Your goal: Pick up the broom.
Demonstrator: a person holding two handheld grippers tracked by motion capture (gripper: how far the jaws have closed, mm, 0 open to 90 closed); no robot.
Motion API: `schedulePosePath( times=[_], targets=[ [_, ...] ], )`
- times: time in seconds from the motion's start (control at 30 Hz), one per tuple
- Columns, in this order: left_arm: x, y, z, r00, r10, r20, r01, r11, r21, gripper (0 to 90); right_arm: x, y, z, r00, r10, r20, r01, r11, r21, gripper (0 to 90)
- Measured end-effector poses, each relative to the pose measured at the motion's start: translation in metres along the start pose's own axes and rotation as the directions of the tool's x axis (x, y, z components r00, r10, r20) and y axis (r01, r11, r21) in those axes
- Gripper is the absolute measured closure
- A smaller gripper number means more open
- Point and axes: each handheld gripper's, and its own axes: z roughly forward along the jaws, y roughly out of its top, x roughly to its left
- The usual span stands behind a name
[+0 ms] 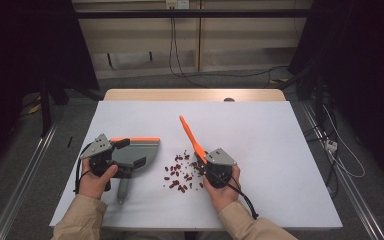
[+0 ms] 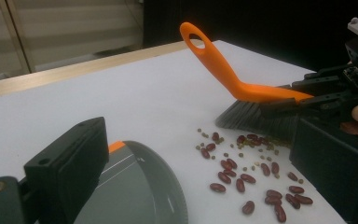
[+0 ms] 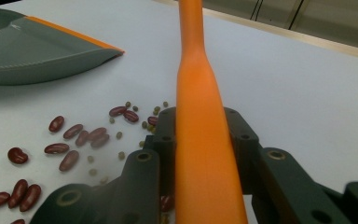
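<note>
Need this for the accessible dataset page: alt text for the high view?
Seen from above, a person at a white table holds the right gripper shut on an orange brush, at the right edge of scattered red beans. The left gripper holds a grey dustpan left of the beans, its handle pointing toward the person.

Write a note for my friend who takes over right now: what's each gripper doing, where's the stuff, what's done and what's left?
Right gripper: shut on the orange brush, bristles on the table beside the beans.
Left gripper: holds the grey dustpan, which lies flat on the white table with its mouth toward the beans.
Beans: red ones and small green ones, scattered between dustpan and brush.
Done: both tools gripped and in place.
Left: sweep the beans into the dustpan; I see none in it yet.
</note>
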Motion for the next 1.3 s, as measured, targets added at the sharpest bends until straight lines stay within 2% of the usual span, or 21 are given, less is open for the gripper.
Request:
schedulePosePath(
  times=[0.1,0.2,0.37,0.43,0.5,0.53,0.6,0.63,0.7,0.8,0.93,1.1,1.13,1.3],
  targets=[
    [0.000,0.000,-0.001,1.0000,-0.003,-0.001,0.003,1.0000,-0.006,4.5,0.001,0.000,0.001,0.9999,-0.012,0.002,0.012,1.000,-0.003,70.5],
    [0.001,0.000,-0.001,1.0000,-0.002,-0.001,0.002,1.0000,-0.003,4.5,-0.003,0.001,-0.001,0.9998,0.004,-0.018,-0.004,1.000,-0.008,70.6],
    [0.001,0.000,-0.001,1.0000,-0.004,0.000,0.004,1.0000,-0.002,4.5,-0.007,0.005,-0.002,0.9997,-0.005,-0.024,0.005,1.000,-0.017,70.6],
    [0.001,0.000,-0.001,1.0000,-0.004,0.000,0.004,1.0000,-0.001,4.5,-0.014,0.009,-0.002,0.9987,0.005,-0.051,-0.006,0.999,-0.036,70.6],
    [0.001,0.000,-0.001,1.0000,-0.005,0.002,0.005,1.0000,-0.001,4.5,-0.022,0.015,-0.002,0.9950,-0.022,-0.097,0.016,0.998,-0.061,70.6],
    [0.001,0.000,-0.001,1.0000,-0.004,0.002,0.004,1.0000,-0.001,4.5,-0.027,0.018,-0.002,0.9942,-0.031,-0.103,0.024,0.997,-0.070,70.6],
    [0.001,0.000,-0.001,1.0000,-0.006,0.001,0.006,1.0000,0.001,4.5,-0.037,0.022,0.003,0.9882,-0.037,-0.149,0.026,0.997,-0.076,70.6],
    [0.002,-0.001,-0.001,1.0000,-0.006,0.001,0.006,1.0000,0.002,4.5,-0.041,0.023,0.006,0.9878,-0.042,-0.150,0.030,0.996,-0.080,70.6],
    [0.002,-0.001,-0.001,1.0000,-0.008,0.000,0.008,1.0000,0.003,4.5,-0.049,0.024,0.014,0.9807,-0.041,-0.191,0.027,0.997,-0.079,70.6],
    [0.003,-0.001,-0.002,0.9999,-0.011,-0.001,0.011,0.9999,-0.001,4.5,-0.056,0.025,0.024,0.9766,-0.050,-0.209,0.038,0.997,-0.064,70.6],
    [0.004,-0.002,-0.003,0.9999,-0.014,0.001,0.014,0.9999,0.005,4.5,-0.060,0.028,0.033,0.9725,-0.069,-0.222,0.061,0.997,-0.045,70.7],
    [0.006,-0.003,-0.003,0.9998,-0.019,-0.003,0.019,0.9998,0.007,4.5,-0.065,0.030,0.043,0.9609,-0.073,-0.267,0.063,0.997,-0.046,70.6],
    [0.007,-0.003,-0.003,0.9998,-0.019,-0.005,0.019,0.9998,0.008,4.5,-0.065,0.030,0.045,0.9614,-0.076,-0.265,0.067,0.997,-0.044,70.7],
    [0.007,-0.004,-0.003,0.9998,-0.020,-0.005,0.020,0.9998,0.008,4.5,-0.066,0.033,0.051,0.9506,-0.087,-0.298,0.078,0.996,-0.039,70.6]
  ],
)
